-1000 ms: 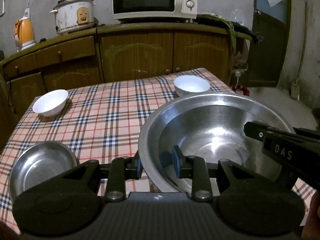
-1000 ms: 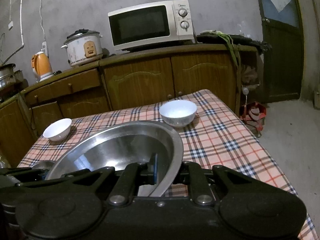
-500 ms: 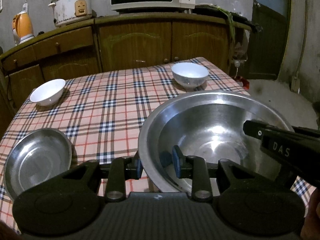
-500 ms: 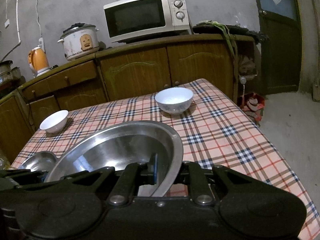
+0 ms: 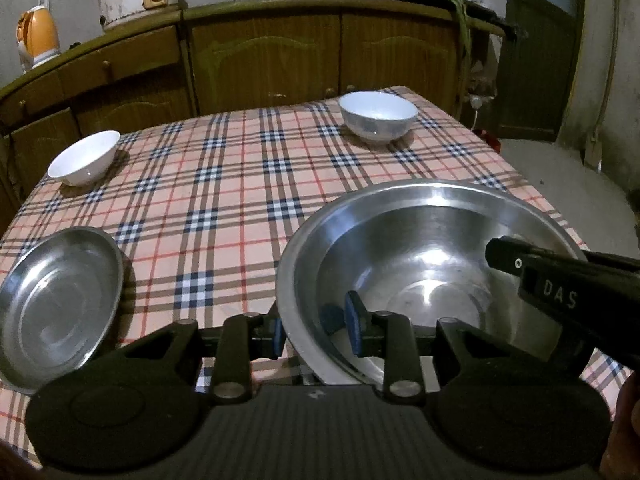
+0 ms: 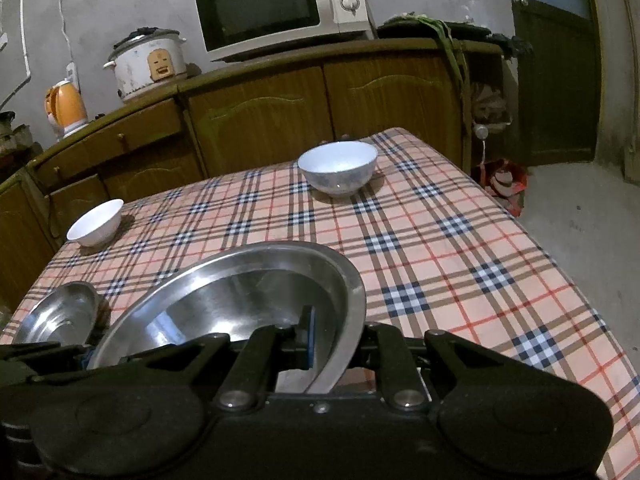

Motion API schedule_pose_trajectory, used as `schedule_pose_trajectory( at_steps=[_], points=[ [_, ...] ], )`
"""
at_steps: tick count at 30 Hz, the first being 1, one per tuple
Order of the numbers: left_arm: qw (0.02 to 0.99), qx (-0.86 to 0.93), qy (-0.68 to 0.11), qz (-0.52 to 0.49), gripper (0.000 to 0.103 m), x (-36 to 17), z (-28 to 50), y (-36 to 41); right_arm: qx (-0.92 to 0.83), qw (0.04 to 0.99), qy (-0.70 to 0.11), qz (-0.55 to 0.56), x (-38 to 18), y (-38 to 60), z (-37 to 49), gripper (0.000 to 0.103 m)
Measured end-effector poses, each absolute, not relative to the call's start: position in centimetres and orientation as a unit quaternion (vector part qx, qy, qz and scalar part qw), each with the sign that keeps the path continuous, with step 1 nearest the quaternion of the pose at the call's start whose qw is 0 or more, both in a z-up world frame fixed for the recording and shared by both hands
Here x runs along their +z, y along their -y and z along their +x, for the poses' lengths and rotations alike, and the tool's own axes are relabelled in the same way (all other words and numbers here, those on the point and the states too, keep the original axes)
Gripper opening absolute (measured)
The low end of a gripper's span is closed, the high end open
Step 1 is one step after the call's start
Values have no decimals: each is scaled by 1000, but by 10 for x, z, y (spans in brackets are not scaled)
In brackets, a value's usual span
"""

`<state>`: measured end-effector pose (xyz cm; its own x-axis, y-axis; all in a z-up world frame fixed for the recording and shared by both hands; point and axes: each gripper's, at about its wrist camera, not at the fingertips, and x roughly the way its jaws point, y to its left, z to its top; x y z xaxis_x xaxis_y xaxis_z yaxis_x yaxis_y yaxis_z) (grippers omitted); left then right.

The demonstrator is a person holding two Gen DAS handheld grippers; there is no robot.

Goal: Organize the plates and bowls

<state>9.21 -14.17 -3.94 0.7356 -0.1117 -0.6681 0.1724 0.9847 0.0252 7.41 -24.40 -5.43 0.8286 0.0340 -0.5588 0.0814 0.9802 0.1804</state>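
Both jaws clamped on steel basin [image 5: 420, 240] rim

The white letters "DAS" stood on the black body of the right gripper [image 5: 560, 300], seen in the left wrist view. Small lettering on the microwave [image 6: 280, 8], above its two knobs, was too small to read. No other writing could be read.

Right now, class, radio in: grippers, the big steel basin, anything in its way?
Left gripper and right gripper both clamp the big steel basin rim. Small steel plate sits alongside, apart. Nothing blocking.
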Motion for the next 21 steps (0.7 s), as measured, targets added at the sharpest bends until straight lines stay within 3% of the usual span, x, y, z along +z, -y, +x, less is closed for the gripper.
schedule_pose_trajectory(
  at_steps=[21],
  points=[
    [919, -75, -383, 50, 30, -69, 104, 148, -17, 940, -323, 108, -90, 250, 88, 17]
  ],
)
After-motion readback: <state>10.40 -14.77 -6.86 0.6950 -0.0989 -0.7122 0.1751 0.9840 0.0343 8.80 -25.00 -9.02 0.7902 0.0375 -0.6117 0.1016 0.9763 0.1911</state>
